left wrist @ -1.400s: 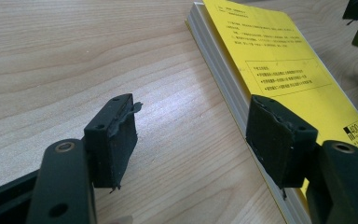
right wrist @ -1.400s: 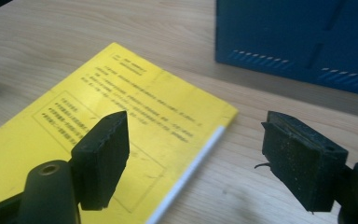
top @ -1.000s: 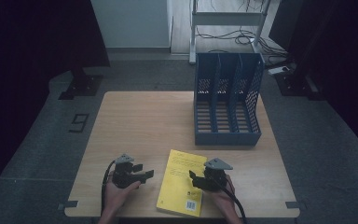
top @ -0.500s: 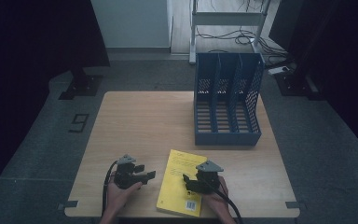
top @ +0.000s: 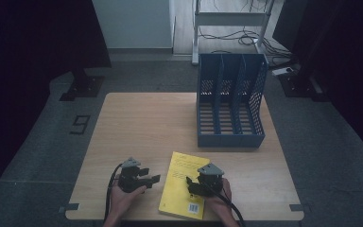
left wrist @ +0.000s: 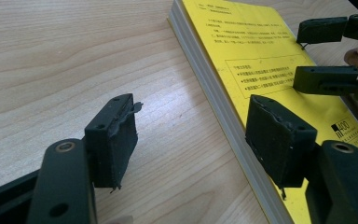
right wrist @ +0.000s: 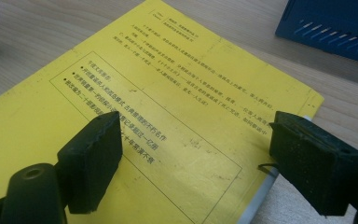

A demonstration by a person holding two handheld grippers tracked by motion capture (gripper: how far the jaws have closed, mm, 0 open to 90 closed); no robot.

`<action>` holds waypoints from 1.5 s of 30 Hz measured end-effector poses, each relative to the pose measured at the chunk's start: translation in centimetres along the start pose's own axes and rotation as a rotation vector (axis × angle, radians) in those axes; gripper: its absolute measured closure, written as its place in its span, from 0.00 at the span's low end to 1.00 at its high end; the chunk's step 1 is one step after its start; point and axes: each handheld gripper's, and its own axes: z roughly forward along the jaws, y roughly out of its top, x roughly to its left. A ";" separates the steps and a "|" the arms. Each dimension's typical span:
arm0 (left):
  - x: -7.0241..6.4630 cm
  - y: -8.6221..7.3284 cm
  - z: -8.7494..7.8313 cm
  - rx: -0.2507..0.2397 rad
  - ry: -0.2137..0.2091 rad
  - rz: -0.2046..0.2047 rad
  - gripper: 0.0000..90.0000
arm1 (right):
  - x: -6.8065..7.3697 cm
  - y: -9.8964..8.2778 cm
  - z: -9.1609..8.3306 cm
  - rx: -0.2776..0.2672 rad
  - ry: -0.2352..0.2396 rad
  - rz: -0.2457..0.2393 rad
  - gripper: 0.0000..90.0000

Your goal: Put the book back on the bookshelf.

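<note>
The thick yellow paperback book (top: 184, 184) is lying flat near the front edge of the light wooden table (top: 146, 127), between the two grippers, its back cover with black print and a barcode turned up. The cover is smooth and slightly glossy; the stacked page edges form a pale, finely ribbed block along its long side.

The step in hand is judged to be the approach for picking up this book. The right gripper (top: 192, 185) is held low over the cover near the right long edge; its jaws have just been opening and now stand wide, with one pad above the cover and the other beyond the edge, and nothing is pressed between them. The left gripper (top: 151, 178) is held just beside the left long edge, its jaws wide too, the worn, rough black pads (left wrist: 121, 135) apart from the book.

For the next move, one edge would probably have to be lifted or the book slid, so that a jaw can get under the flat cover before closing.

Farther back on the table a blue plastic file rack (top: 230, 101) with three upright compartments and perforated walls is standing, well apart from the book.
</note>
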 end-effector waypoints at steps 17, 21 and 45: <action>-1.6 -0.2 1.3 0.017 -0.005 0.033 0.36 | -1.3 -0.3 0.3 0.033 0.031 0.104 0.10; -2.1 -0.3 1.9 0.032 -0.008 0.045 0.36 | -1.3 -0.4 0.3 0.029 0.028 0.100 0.10; -3.5 -0.6 3.4 0.039 -0.048 0.046 0.34 | -1.3 -0.6 0.3 0.013 0.029 0.110 0.10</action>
